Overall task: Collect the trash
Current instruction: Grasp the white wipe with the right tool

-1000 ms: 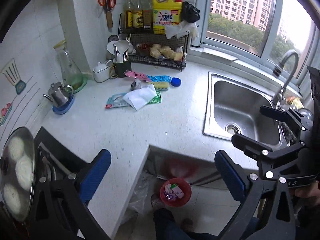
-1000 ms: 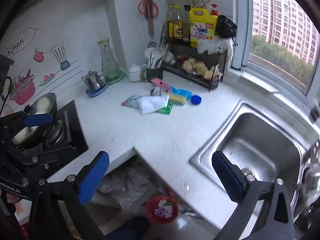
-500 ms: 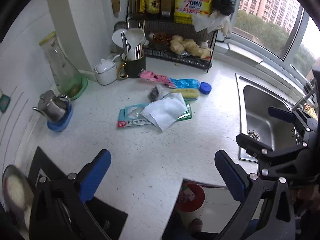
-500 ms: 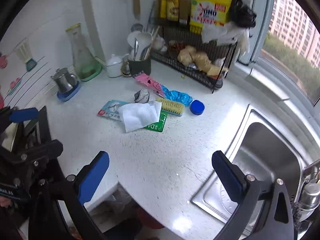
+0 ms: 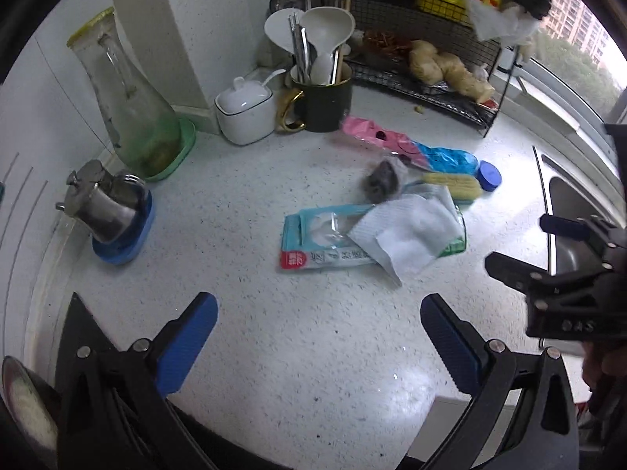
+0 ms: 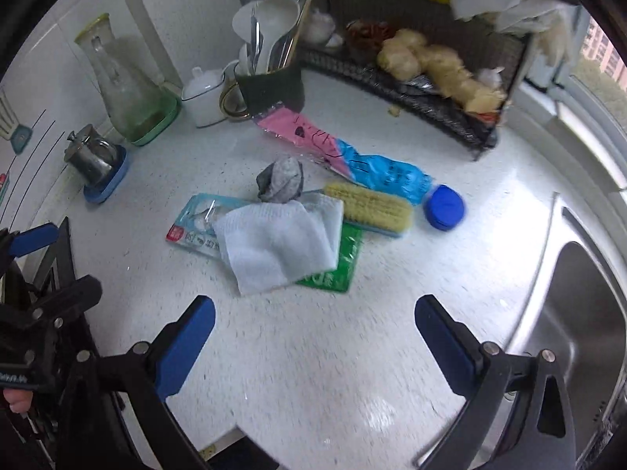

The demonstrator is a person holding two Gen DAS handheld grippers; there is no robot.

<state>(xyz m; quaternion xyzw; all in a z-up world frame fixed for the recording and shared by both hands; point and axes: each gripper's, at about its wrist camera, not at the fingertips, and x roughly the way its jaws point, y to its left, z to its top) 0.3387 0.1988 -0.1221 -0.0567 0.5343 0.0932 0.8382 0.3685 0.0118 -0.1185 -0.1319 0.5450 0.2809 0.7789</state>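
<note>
Left wrist view showed the left gripper (image 5: 317, 337) hovering over the white countertop (image 5: 243, 333), jaws spread wide and holding nothing, aimed at the litter ahead, probably lining up a first pick. That litter lay well clear of the fingertips: a white tissue (image 5: 407, 235) draped over a pale blue wrapper (image 5: 317, 243) and a green packet (image 5: 456, 241), with a grey crumpled wad (image 5: 382, 184) just behind. The right gripper (image 5: 548, 250) hung at the right edge, also released. Behind the trash, a dark mug (image 5: 323, 105) held ladles and chopsticks, and a wire rack (image 5: 431, 74) carried ginger roots.

Right wrist view looked down on the same heap from nearer the sink (image 6: 580, 313). The right gripper's jaws gaped empty, short of the tissue. A yellow scrub brush (image 6: 368, 209) overlapped the green packet, beside a blue cap (image 6: 444, 207) and a pink-and-blue plastic bag (image 6: 345, 156). No bin was visible.
</note>
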